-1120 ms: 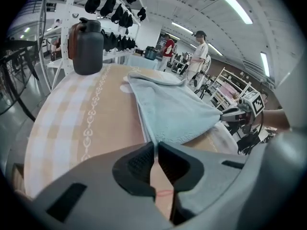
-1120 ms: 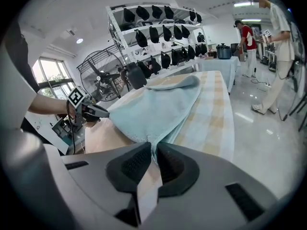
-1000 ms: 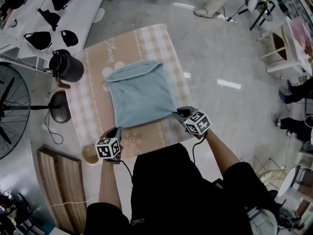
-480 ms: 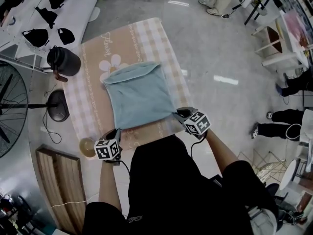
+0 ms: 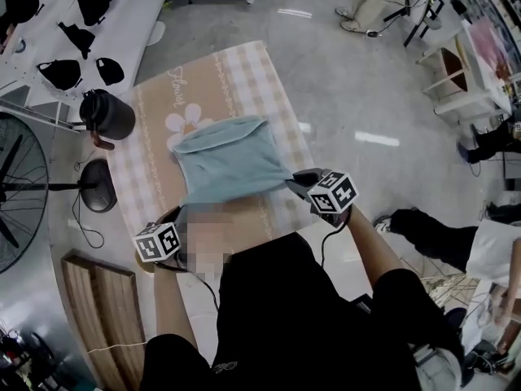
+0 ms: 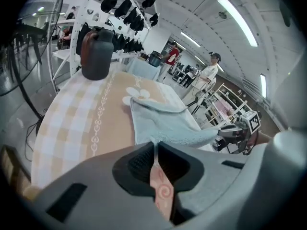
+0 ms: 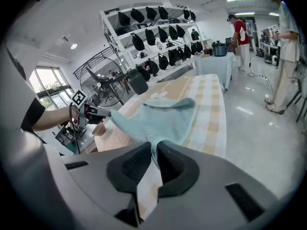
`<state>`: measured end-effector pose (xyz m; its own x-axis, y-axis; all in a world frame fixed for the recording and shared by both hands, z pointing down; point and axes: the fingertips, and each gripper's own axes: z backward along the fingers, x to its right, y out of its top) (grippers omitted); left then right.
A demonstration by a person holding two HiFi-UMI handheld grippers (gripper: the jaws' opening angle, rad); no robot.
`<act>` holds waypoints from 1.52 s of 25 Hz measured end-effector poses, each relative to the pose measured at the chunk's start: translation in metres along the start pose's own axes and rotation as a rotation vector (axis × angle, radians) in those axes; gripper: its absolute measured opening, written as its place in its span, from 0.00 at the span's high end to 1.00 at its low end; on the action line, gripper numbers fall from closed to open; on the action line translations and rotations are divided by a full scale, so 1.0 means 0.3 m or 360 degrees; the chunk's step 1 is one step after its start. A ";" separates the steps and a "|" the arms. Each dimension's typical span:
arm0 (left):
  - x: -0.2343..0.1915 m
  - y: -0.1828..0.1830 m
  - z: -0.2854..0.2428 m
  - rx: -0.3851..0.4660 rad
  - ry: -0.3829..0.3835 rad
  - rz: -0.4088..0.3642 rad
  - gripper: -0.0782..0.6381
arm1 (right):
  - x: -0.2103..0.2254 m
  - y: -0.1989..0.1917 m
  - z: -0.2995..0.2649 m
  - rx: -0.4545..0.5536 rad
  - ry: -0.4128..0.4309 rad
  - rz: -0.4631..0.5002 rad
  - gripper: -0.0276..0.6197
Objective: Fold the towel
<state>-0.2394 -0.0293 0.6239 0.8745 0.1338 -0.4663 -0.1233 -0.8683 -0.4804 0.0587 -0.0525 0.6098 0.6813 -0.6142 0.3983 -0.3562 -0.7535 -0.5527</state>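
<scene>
**Head view.** Towel (image 5: pixel 232 165), light blue, on a tabletop under a checked cloth w/ flower print (image 5: pixel 244 76). Far part of the towel lies flat on the cloth; near edge is held up off it, strung between the two grippers. L gripper (image 5: pixel 175 220) at the near-left corner, R gripper (image 5: pixel 294 181) at the near-right corner. A blurred patch covers the area just beside the L gripper, so the corner itself can't be read here. Dark jug (image 5: pixel 108 114) at the left edge of the tabletop, well apart from the towel. Floor fan (image 5: pixel 16 186) further left.

**Left gripper view.** L gripper (image 6: pixel 154 150) jaws pressed together, pinching a corner of the towel (image 6: pixel 163 123). Fabric runs up out of the jaws and across to the R gripper (image 6: pixel 229 134) at the right. Jug (image 6: pixel 97 54) upright at the far left of the tabletop.

**Right gripper view.** R gripper (image 7: pixel 154 150) jaws likewise nipped on a corner of the towel (image 7: pixel 160 116). Towel edge hangs slack toward the L gripper (image 7: pixel 93 111) at the left. Behind: fan (image 7: pixel 103 78) and a rack of dark caps (image 7: pixel 153 28).
</scene>
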 end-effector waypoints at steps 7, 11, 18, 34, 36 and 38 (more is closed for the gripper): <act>-0.065 0.243 -0.104 -0.0055 0.0052 0.0030 0.85 | 0.117 0.227 -0.055 -0.0090 0.0033 -0.0126 0.90; -0.101 0.351 -0.177 -0.0063 0.0040 0.0125 0.85 | 0.209 0.317 -0.112 -0.0140 0.0021 -0.0157 0.90; -0.171 0.491 -0.301 -0.0108 0.0100 0.0097 0.85 | 0.323 0.428 -0.201 -0.0140 0.0010 -0.0184 0.90; -0.274 0.564 -0.446 0.0015 0.0325 0.0155 0.57 | 0.488 0.510 -0.367 -0.0120 0.0011 -0.0071 0.71; -0.265 0.543 -0.416 0.0053 0.0356 0.0136 0.55 | 0.483 0.519 -0.362 -0.0073 0.0053 -0.0006 0.65; -0.253 0.514 -0.370 0.0123 0.0402 0.0129 0.54 | 0.477 0.526 -0.351 -0.0036 0.0088 0.0072 0.63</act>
<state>-0.2726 -0.2264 0.6676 0.9483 -0.0663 -0.3103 -0.2245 -0.8312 -0.5086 0.0327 -0.2839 0.6566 0.6281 -0.6593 0.4133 -0.4008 -0.7294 -0.5544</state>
